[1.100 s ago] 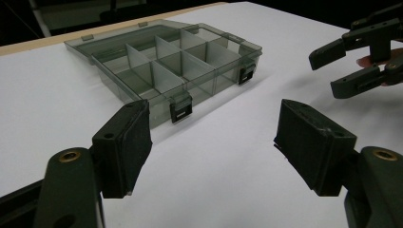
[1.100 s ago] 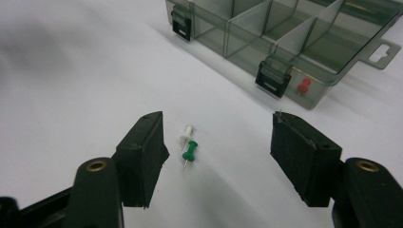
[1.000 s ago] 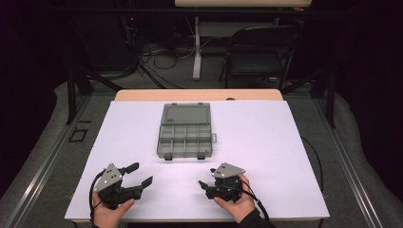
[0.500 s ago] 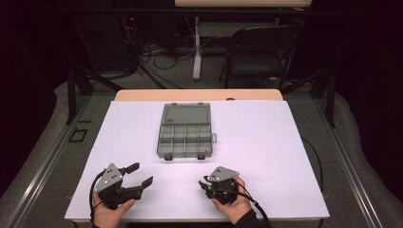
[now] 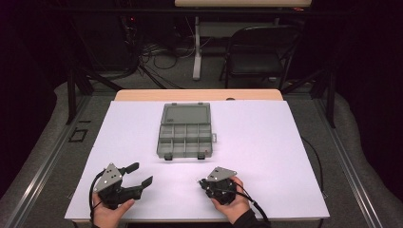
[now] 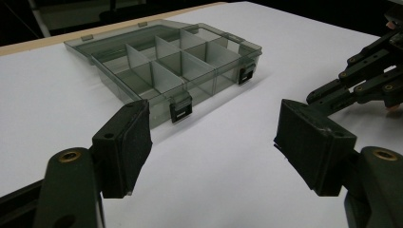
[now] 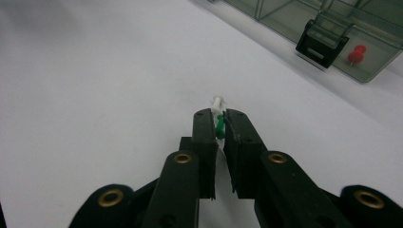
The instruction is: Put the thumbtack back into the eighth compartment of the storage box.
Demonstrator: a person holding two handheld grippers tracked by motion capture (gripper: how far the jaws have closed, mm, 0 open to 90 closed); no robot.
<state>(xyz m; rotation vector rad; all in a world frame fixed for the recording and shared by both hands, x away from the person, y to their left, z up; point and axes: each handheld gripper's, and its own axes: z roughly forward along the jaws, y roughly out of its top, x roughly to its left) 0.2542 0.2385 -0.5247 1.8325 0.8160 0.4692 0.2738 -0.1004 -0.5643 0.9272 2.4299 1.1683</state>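
Overhead light brightens the white table (image 5: pixel 266 142); surroundings stay dark. Soft shadows, slight overall blur, blurred near jaws.

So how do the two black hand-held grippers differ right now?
The left gripper has its jaws spread wide with nothing between them; the right gripper is closed on a small green pushpin. The left points toward the smoky clear plastic organiser box; the right points leftward. Both sit low over the white tabletop.

White table (image 5: pixel 266 142) — open compartment box (image 5: pixel 185 131)

Organizer box (image 6: pixel 166 66) translucent smoky plastic, glossy; table cover (image 5: pixel 266 142) matt white.
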